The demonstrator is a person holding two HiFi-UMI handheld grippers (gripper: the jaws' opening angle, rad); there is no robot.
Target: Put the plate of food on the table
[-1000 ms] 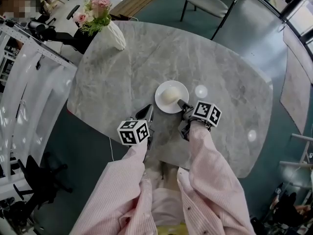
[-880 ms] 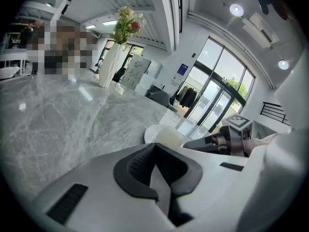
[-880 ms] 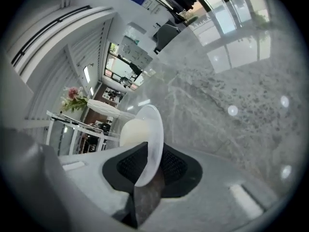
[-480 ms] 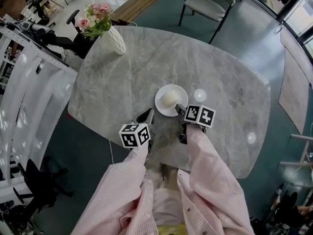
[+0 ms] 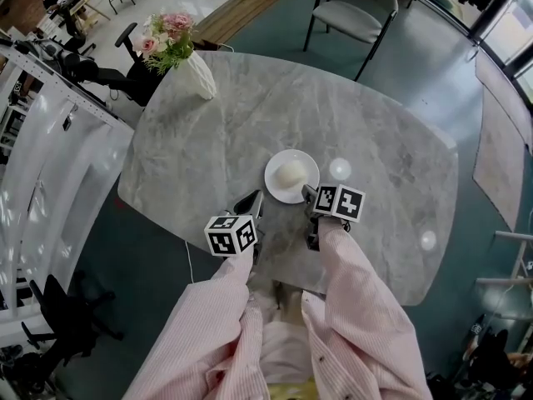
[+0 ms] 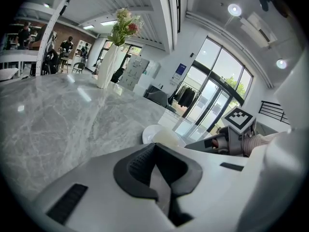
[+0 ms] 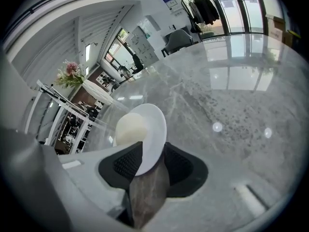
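Observation:
A white plate (image 5: 273, 187) with a pale round bun (image 5: 291, 172) lies flat on the grey marble table (image 5: 208, 140), near my side. My right gripper (image 5: 306, 192) is at the plate's near right rim. In the right gripper view the plate's rim (image 7: 155, 129) stands between the pads with the bun (image 7: 130, 128) beyond. The right gripper (image 7: 148, 162) is opening its jaws and the pads do not press the rim. My left gripper (image 5: 252, 202) rests just left of the plate, shut on nothing. From the left gripper (image 6: 154, 166) the plate (image 6: 149, 132) shows just ahead.
A white vase of pink flowers (image 5: 198, 65) stands at the table's far left corner. A grey chair (image 5: 354, 2) sits beyond the far edge. The table's near edge lies just behind both grippers. White racks (image 5: 50, 140) stand to the left.
The right gripper has shifted slightly toward me along the plate's rim. The plate and bun lie where they were. The left gripper has barely moved.

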